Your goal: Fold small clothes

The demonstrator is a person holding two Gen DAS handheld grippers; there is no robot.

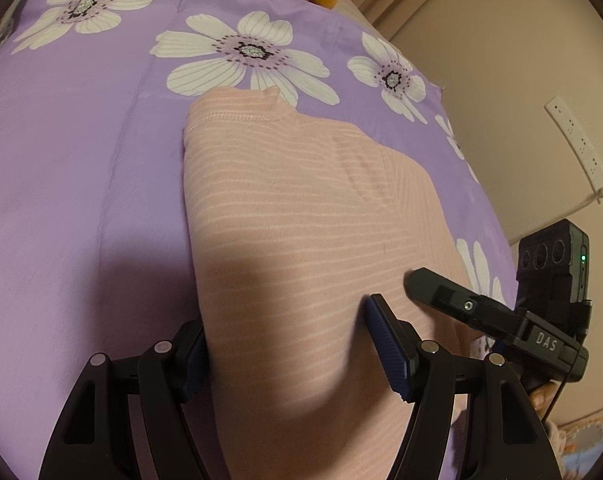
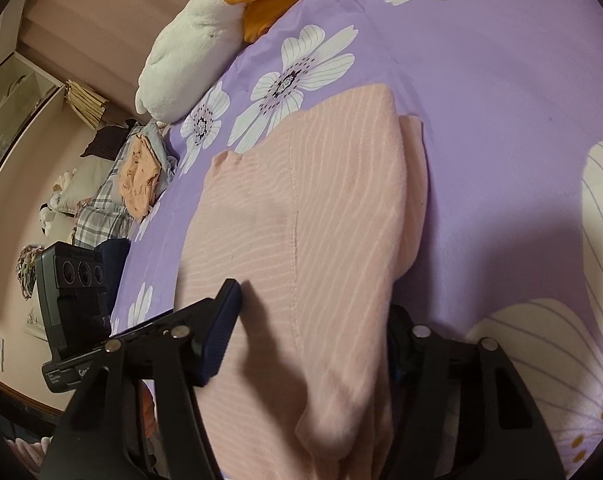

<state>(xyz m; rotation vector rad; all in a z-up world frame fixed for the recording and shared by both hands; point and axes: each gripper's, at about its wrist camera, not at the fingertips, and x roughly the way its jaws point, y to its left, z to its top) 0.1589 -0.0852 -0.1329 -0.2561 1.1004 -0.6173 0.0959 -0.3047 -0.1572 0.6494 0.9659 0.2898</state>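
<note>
A pink striped garment (image 1: 293, 216) lies partly folded on a purple floral bedsheet (image 1: 81, 168). My left gripper (image 1: 289, 344) is open, its jaws on either side of the garment's near edge, with cloth bulging up between them. The right gripper (image 1: 473, 304) shows at the right of the left wrist view, resting on the garment's right side. In the right wrist view the same garment (image 2: 301, 208) fills the middle. My right gripper (image 2: 309, 340) is open with the cloth between its jaws; its right finger is partly hidden under the fabric. The left gripper (image 2: 141, 332) shows at lower left.
A white and orange plush toy (image 2: 205, 24) lies at the far edge of the bed. Folded clothes (image 2: 137, 176) are piled beyond the bed's left edge. A power strip (image 1: 577, 144) hangs on the wall to the right.
</note>
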